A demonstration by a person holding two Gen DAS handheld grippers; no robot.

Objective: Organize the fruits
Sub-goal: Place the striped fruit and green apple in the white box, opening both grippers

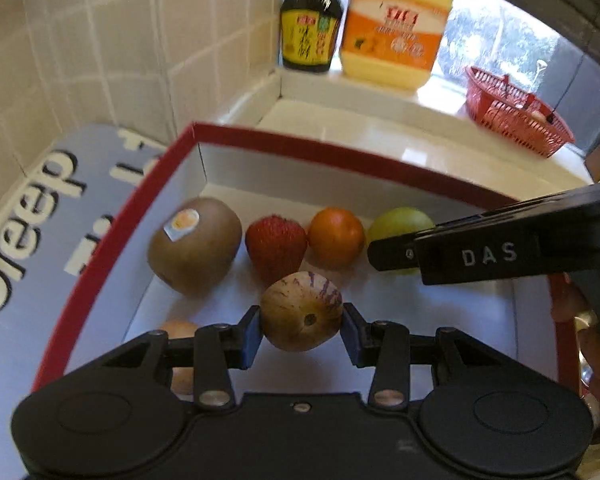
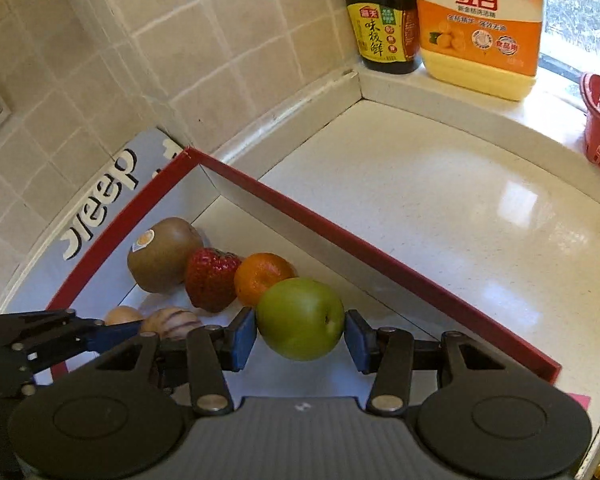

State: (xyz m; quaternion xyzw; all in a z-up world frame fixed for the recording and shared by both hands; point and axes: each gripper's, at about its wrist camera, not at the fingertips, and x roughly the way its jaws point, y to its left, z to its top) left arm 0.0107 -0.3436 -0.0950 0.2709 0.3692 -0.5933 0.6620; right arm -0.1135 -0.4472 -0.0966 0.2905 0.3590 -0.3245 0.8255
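Gripping a tan fruit with purple stripes between its blue pads, the left gripper hung over the near part of a red-rimmed white box, its fingers clamped on the fruit's two sides. The right gripper was likewise closed on a green apple, pads pressed to either side of it, above the same box.

Along the box's back wall lay a row: a brown kiwi with a small sticker, a strawberry just beside it, then a small orange touching the strawberry. One more pale brownish fruit sat near the box's left wall, partly hidden behind the left gripper's linkage; what kind it was could not be told.

The box rested on a pale countertop in a tiled corner, on a blue sheet with white lettering. On the ledge behind stood a dark sauce bottle and a yellow detergent jug, with a red plastic basket farther right.
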